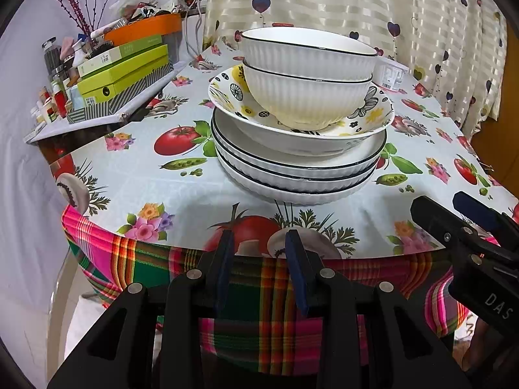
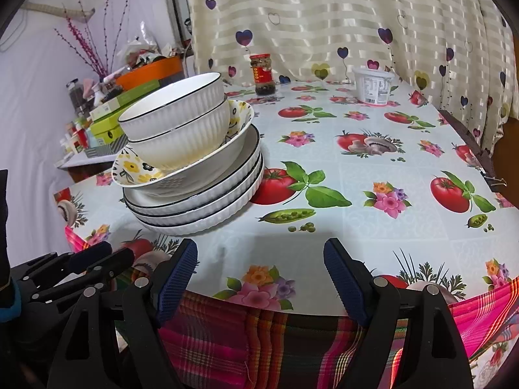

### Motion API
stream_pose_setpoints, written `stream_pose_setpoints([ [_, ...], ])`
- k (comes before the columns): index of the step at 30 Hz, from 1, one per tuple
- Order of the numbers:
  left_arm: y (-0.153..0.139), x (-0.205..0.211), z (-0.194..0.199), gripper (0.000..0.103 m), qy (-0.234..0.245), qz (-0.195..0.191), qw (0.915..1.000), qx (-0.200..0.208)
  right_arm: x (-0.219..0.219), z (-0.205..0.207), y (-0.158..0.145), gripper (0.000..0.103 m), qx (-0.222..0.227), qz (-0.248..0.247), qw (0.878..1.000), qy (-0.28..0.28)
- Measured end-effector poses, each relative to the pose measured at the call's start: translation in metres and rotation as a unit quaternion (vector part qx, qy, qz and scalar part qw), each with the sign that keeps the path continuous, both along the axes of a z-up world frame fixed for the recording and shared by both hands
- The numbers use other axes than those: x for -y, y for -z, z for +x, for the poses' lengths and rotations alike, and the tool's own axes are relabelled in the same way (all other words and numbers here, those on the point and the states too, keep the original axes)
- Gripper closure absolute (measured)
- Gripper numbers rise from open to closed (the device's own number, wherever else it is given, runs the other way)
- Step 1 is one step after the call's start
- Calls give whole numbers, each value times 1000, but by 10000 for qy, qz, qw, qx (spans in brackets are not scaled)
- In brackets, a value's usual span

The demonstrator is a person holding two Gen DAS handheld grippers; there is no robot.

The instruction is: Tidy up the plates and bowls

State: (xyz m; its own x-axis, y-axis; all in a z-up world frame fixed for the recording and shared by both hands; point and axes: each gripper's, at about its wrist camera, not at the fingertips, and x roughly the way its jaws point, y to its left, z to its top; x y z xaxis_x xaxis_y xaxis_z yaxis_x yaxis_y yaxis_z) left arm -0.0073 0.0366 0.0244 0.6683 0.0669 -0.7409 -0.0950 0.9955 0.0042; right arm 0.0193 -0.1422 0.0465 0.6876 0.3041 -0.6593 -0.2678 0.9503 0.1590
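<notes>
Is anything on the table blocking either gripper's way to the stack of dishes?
Nothing visible. Only bare tablecloth lies between the right gripper, the left gripper and the dish stack; both stand open and empty.

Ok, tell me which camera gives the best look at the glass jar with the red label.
The right wrist view: the jar stands in full sight near the curtain at the table's far edge. In the left wrist view the stacked bowls hide that spot, so it does not appear.

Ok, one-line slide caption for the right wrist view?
Right gripper open and empty before stacked ribbed bowls, floral dish and plates.
</notes>
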Motion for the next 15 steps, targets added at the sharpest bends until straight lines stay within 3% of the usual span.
stream_pose_setpoints([
  [15, 0, 1, -2, 70, 12, -18, 10000, -1, -1, 0, -1, 22, 1, -4, 10000, -9],
])
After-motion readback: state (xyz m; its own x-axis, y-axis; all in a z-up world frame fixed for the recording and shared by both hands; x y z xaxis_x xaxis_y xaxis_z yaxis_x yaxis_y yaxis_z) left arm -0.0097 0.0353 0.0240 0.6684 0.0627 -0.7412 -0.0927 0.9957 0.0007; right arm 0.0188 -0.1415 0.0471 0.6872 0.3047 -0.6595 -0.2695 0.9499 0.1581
